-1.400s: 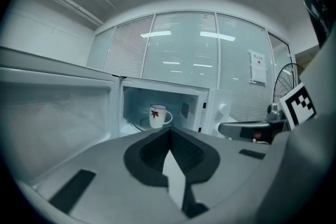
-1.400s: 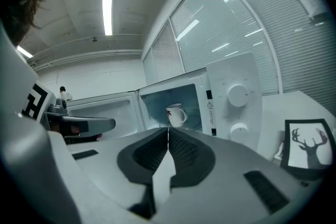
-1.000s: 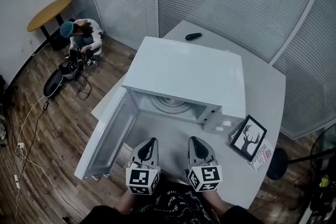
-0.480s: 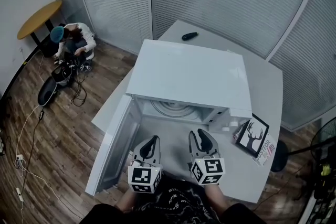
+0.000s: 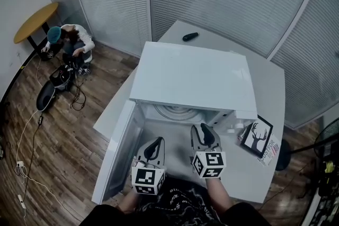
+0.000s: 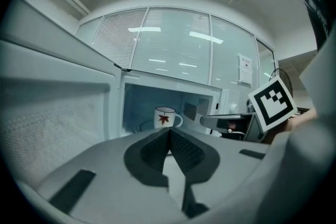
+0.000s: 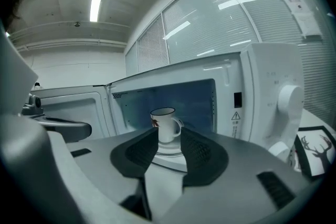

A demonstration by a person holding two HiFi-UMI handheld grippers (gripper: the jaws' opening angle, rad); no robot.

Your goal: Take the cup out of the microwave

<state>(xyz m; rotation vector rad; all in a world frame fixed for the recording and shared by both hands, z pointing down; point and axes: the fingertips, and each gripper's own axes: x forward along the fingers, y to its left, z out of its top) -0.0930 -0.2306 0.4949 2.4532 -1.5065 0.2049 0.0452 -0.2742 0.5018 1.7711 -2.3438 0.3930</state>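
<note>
- Head view, nearest us: the left tongs [image 5: 157, 141] and right tongs [image 5: 204, 127] each carry a cube of black-and-white square markers. Both point into the open white microwave [image 5: 193, 79] on the tabletop [image 5: 267, 87]. Its door [image 5: 119, 153] is swung out to the left.
- Left gripper view shows us those tongs closed tip to tip, nothing between them.
- Right gripper view shows the right tongs opening, pads touching nothing. The cup [image 7: 166, 124] sits framed in their gap, farther in.
- We find the cup upright on the glass turntable [image 7: 171, 156] inside the microwave. Only the gripper views show it, because the microwave's top hides it from the head view. A red leaf is printed on its side, plainest in the left gripper view.
- Right gripper view alone shows a warning-triangle label [image 7: 236, 115] beside the cavity, with print too small to read.
- Right of the microwave, a deer picture [image 5: 257, 136] lies on a printed booklet [image 5: 269, 153] whose lettering we cannot read.
- Farthest, in the head view only: a black remote-like object [image 5: 189, 36] on the tabletop, and a person [image 5: 69, 42] crouched on the wooden floor.
</note>
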